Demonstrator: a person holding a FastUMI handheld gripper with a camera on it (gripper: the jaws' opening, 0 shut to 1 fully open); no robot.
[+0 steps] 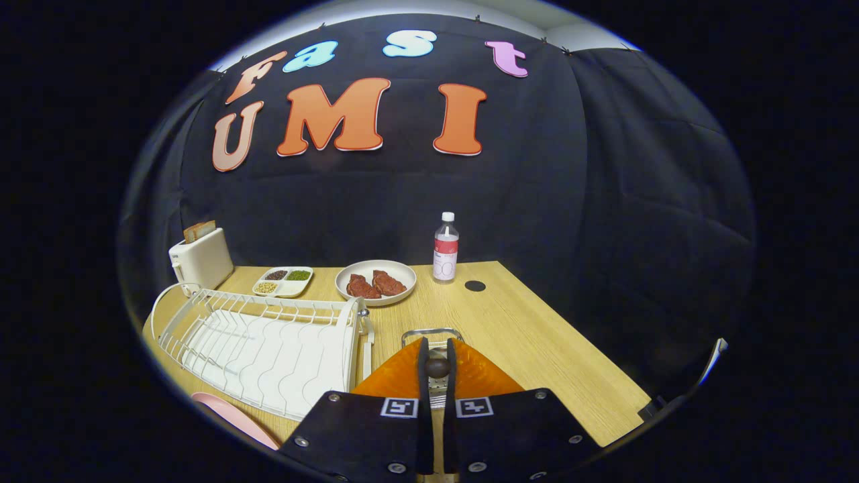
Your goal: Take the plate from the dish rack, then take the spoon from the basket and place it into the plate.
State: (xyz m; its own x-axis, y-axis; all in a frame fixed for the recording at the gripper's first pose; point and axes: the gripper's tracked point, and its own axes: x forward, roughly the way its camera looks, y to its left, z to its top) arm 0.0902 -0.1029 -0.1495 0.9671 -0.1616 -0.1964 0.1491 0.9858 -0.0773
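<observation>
My gripper [437,352] is shut on the spoon [437,367]. The spoon's dark rounded handle end sits pinched between the two orange fingers [396,376], with a bit of metal showing just below it. The wire rim of the basket [433,333] lies just beyond the fingertips on the wooden table; the fingers hide the rest of it. The white dish rack [268,342] stands to the left of the fingers with no dishes in it. A pink plate [235,416] lies on the table at the rack's near corner, left of my gripper and partly cut off.
At the back of the table [537,335] stand a white plate with two pieces of meat [376,282], a water bottle [445,248], a small divided dish of beans [283,282] and a toaster [200,258]. A dark round hole [475,286] marks the tabletop. The table's right edge runs diagonally nearby.
</observation>
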